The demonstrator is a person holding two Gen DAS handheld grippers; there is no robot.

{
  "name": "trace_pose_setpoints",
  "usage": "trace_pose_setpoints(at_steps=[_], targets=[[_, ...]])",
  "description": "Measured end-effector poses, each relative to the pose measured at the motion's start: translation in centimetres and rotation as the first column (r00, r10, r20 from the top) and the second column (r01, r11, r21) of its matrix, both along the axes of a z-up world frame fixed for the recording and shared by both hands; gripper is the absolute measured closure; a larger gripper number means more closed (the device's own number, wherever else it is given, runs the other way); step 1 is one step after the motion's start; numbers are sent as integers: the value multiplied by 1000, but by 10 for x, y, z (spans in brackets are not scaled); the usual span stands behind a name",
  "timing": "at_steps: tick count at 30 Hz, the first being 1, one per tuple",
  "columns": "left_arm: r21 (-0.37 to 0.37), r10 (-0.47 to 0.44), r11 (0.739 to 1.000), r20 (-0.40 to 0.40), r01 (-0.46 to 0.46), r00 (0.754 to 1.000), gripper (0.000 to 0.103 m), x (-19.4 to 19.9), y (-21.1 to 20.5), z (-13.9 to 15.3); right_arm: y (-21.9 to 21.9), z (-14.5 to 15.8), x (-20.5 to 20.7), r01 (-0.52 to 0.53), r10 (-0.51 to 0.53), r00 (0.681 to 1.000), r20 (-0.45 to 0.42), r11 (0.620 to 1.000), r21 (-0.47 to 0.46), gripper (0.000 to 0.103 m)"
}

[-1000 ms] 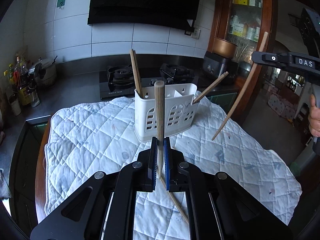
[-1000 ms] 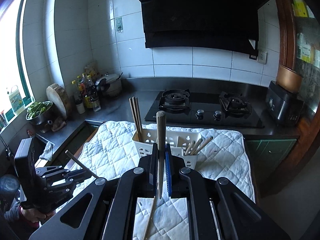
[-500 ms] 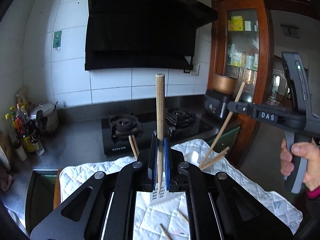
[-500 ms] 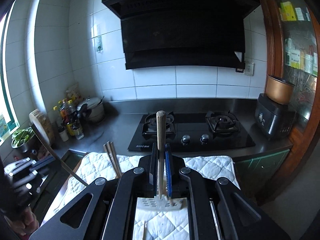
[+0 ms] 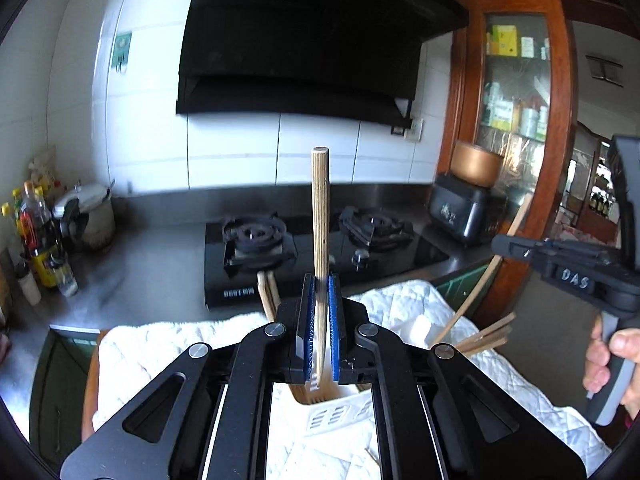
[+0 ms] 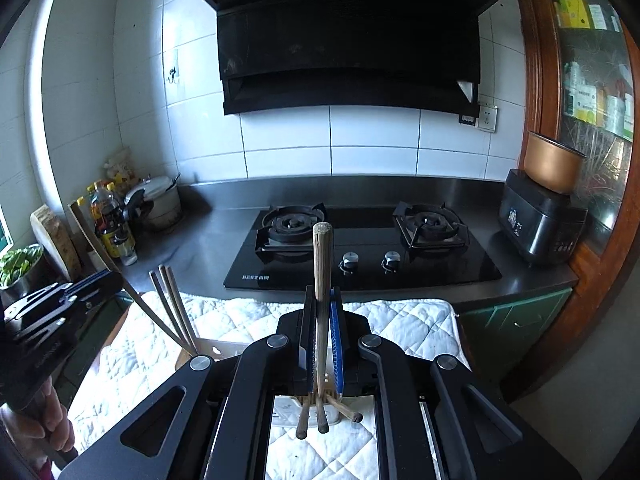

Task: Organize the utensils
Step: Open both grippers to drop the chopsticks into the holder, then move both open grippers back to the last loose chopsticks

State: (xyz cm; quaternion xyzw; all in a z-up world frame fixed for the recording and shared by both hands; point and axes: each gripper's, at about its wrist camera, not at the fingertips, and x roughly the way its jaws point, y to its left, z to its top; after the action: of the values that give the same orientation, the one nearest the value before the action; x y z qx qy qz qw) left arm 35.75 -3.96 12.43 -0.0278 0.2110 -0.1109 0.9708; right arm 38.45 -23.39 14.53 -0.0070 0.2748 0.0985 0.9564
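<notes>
I have each gripper, left gripper (image 5: pixel 320 300) and right gripper (image 6: pixel 322 320), clamped on a wooden chopstick (image 5: pixel 320 216) above what looks like the white holder (image 5: pixel 340 412).

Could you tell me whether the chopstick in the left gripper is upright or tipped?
Upright: the chopstick stands nearly vertical, clamped between the left gripper's shut blue pads.

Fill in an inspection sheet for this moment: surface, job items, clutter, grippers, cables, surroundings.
Surface: white quilted cloth over a table.
Job's things: white slotted utensil holder with chopsticks inside.
Clutter: nothing seen on the cloth.
Grippers: left gripper shut on an upright chopstick; right gripper shut on another chopstick.
Cables: nothing seen.
Surroundings: gas hob, range hood, bottles, black cooker.
</notes>
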Motion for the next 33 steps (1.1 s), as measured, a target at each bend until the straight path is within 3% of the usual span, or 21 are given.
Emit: trace_pose_setpoints(at_steps=[13,18,22,29,30,31,33], targets=[[3,-40,999,-84,41,996,95,14,4,-36,3,-27,7,-14,12,998,-59,1000,-21,95],[-8,-60,998,-84,59,995,93,9,3,-32,-1,-20,-4,-8,8,1000,-29,1000,-18,77],[-22,-48,999,-51,47,998,64,-7,5,-24,-5,-8,-24,-10,10,1000,10,1000,-20,68],[-48,-52,998,-39,50,998,63,-52,12,-14,-7,-13,-88,-39,42,998,54,998,-47,57],[-48,-47,998,-39,45,998,61,-60,13,-15,-6,-18,-97,-43,46,998,51,998,-54,57],[-54,-39,998,-37,37,999,51,-68,16,-16,-6,-23,-106,-50,52,998,48,997,-53,56],[-69,-31,997,-35,29,999,48,-86,20,-19,-6,-38,-124,-68,69,997,30,997,-42,55]])
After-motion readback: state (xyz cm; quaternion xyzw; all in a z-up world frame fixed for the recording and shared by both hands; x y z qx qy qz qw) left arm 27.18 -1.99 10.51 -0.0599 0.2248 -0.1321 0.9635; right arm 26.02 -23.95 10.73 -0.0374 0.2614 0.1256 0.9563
